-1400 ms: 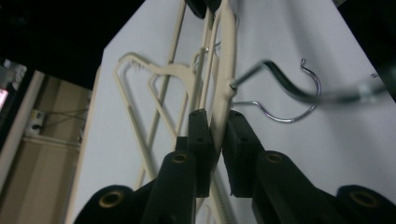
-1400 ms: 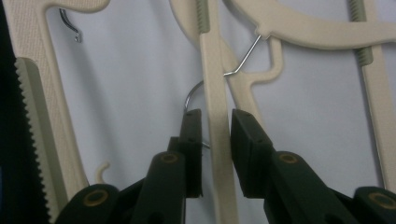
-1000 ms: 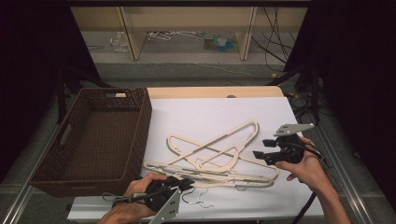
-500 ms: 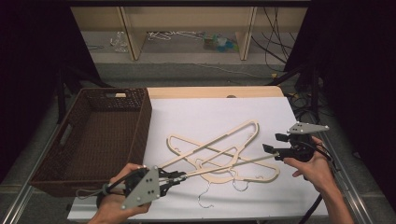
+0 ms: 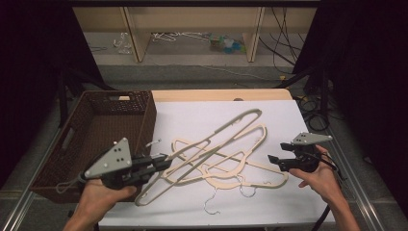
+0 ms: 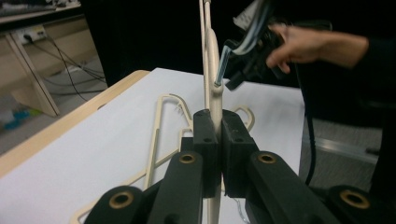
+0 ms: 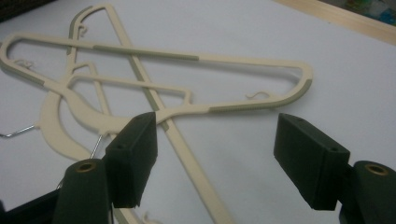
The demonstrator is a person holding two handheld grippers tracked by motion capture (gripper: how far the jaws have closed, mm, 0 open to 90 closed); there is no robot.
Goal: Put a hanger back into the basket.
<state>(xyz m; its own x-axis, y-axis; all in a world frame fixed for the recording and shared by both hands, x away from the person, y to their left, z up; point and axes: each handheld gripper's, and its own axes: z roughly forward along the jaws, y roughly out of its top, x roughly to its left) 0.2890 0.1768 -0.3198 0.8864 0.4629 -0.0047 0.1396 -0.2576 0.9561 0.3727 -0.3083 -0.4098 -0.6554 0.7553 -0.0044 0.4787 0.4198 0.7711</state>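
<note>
Fingers of the left gripper [image 5: 161, 161] pinch a cream hanger [image 5: 211, 144]. The right gripper [image 5: 275, 160] hovers spread, more hangers [image 7: 154, 100] lying just beyond its fingertips.

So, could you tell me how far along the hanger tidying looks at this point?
Nothing looks finished: the wicker basket holds no hangers. In hand, the left gripper is clamped on one cream hanger at its lower end. The right gripper is open, and the other hangers lie tangled on the white sheet.
</note>
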